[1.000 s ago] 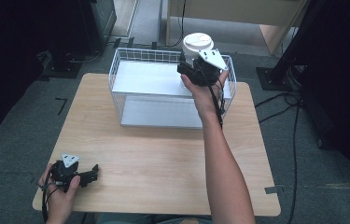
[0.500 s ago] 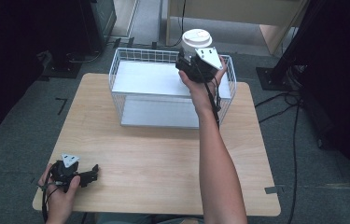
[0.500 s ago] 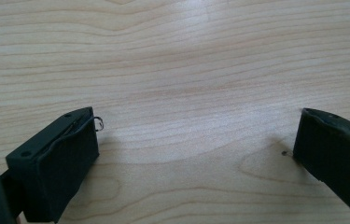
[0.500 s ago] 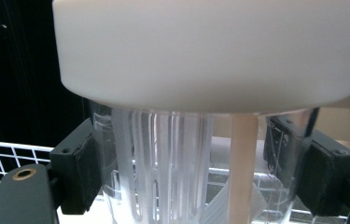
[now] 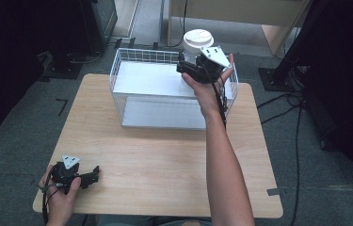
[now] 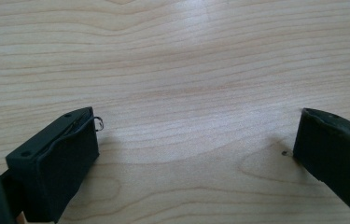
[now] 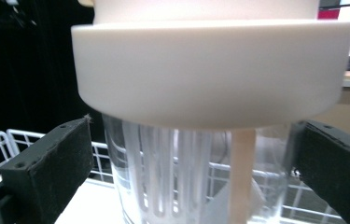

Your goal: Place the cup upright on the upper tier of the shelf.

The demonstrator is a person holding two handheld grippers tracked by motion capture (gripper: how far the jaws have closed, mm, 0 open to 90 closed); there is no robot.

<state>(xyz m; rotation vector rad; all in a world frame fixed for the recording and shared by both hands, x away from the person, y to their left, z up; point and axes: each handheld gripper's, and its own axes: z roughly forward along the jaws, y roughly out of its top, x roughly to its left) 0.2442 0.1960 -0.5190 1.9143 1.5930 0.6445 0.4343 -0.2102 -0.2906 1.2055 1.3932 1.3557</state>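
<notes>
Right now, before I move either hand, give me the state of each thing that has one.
left gripper: open, nothing between its jaws, resting low on the wooden table at its near left corner.
right gripper: shut on the clear jar, held above the basket's far right part.
clear jar: upright, white lid on, lifted off the basket floor.
wire basket: upright on the table; white floor.

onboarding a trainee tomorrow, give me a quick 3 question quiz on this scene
1. True or false: the left gripper holds a cup.
2. The right gripper holds the jar over: A) the wire basket B) the bare table C) the floor
3. What colour is the jar's lid?

Key:
1. False; its fingers are open over bare wood.
2. A
3. White
</notes>
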